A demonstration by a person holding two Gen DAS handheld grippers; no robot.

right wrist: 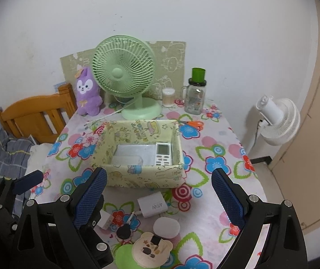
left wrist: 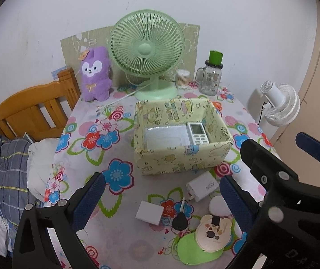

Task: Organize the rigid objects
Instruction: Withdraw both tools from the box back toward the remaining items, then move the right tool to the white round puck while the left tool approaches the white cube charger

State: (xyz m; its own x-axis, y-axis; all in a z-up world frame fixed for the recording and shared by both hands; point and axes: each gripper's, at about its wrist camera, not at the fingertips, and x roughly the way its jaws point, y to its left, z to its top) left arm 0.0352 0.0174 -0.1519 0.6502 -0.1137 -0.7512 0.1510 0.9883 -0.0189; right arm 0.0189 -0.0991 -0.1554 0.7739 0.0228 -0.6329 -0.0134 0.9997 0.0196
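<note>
Left wrist view: left gripper (left wrist: 160, 199) jaws wide apart, holding nothing, above the white charger (left wrist: 202, 186), flat white box (left wrist: 149, 213) and key (left wrist: 179, 219) near the tabletop's (left wrist: 119, 242) front. Yellow box (left wrist: 182, 159) beyond holds a remote (left wrist: 197, 133). Right wrist view: right gripper (right wrist: 158, 198) wide, empty, over the charger (right wrist: 152, 204); bare cloth on its right reaches the tabletop (right wrist: 245, 179) edge.

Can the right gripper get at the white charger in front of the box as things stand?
Probably yes. The right gripper is open and empty, and the white charger lies between its fingers' lines, clear of the box. A key and white case sit close by.
</note>
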